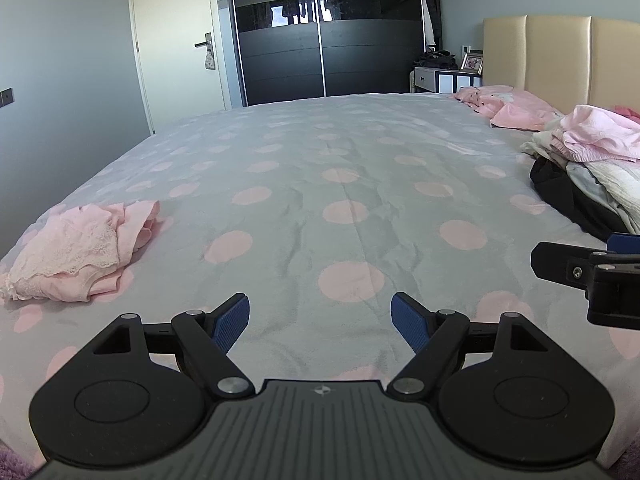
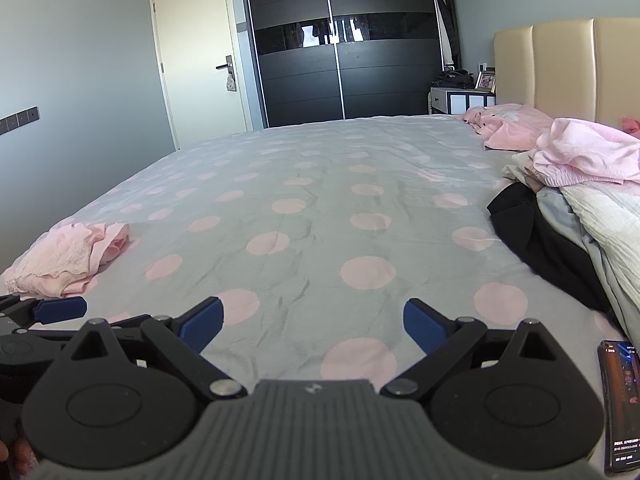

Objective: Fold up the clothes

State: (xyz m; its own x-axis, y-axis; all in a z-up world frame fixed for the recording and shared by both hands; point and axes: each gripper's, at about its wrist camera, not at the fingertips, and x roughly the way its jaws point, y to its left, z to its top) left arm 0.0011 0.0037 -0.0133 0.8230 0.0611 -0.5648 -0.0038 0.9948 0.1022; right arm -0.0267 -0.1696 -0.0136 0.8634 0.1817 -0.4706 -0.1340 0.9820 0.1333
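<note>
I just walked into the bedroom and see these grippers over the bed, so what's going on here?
A person is folding laundry on the polka-dot bed sheet with two handheld grippers. Right now both the left gripper and the right gripper are open and empty, held above the sheet. One pink lace-trimmed garment lies bunched at the left. A pile of unfolded clothes waits at the right, near the headboard. A phone lies by the right gripper.

Your left gripper and right gripper match: black linkage arms with silver pivot pins, ribbed blue pads, round black discs, ridged grey bodies.
</note>
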